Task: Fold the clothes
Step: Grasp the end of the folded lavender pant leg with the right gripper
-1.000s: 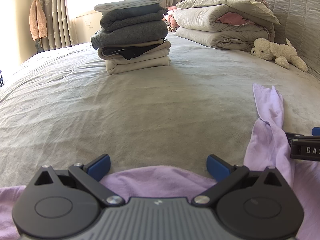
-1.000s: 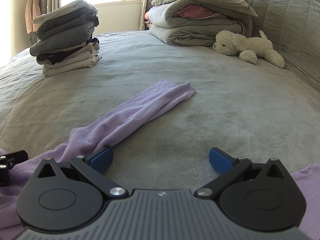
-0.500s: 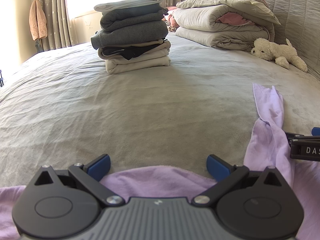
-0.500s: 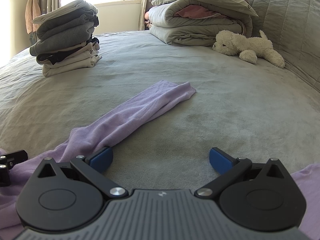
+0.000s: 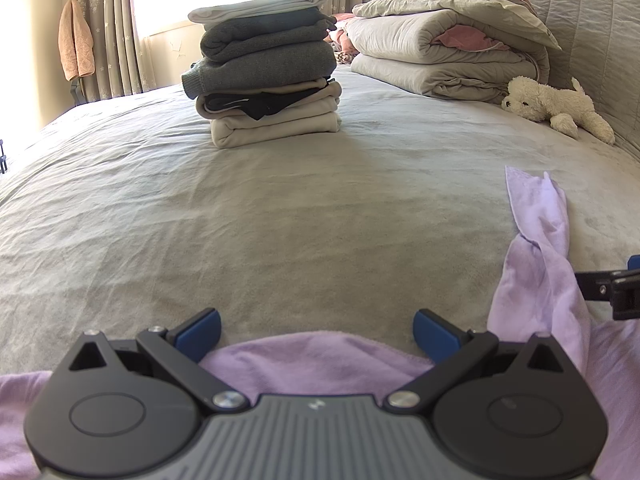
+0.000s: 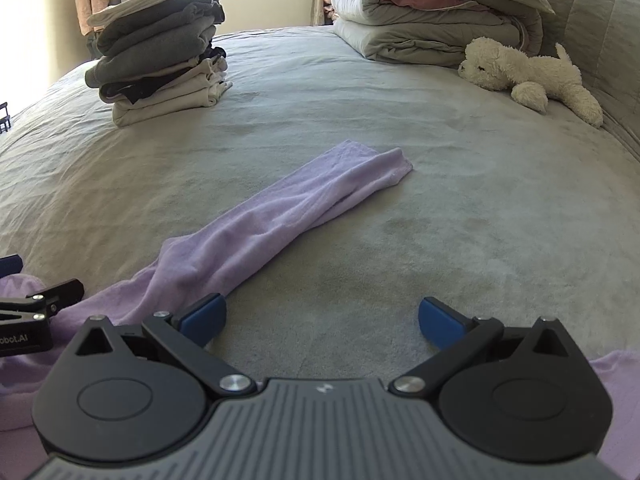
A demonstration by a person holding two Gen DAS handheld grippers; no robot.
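A lilac garment [image 5: 316, 354] lies on the grey bed at the near edge, its body under both grippers. One long sleeve [image 6: 280, 220] stretches away across the bedspread, seen also in the left wrist view as a twisted sleeve [image 5: 536, 240] at the right. My left gripper [image 5: 317, 334] is open just above the garment's edge, nothing between its blue pads. My right gripper [image 6: 322, 320] is open too, its left pad [image 6: 202, 316] beside the base of the sleeve. Each gripper shows at the edge of the other's view.
A stack of folded clothes [image 5: 268, 72] stands at the back of the grey bedspread [image 5: 280, 208]. Folded quilts [image 5: 448, 48] and a white plush dog [image 5: 556, 106] lie at the back right by the padded headboard. Curtains and a window are behind.
The right wrist view has shifted slightly forward and up, so the sleeve and the stack sit lower in it. The left gripper has not moved. Both stay open.
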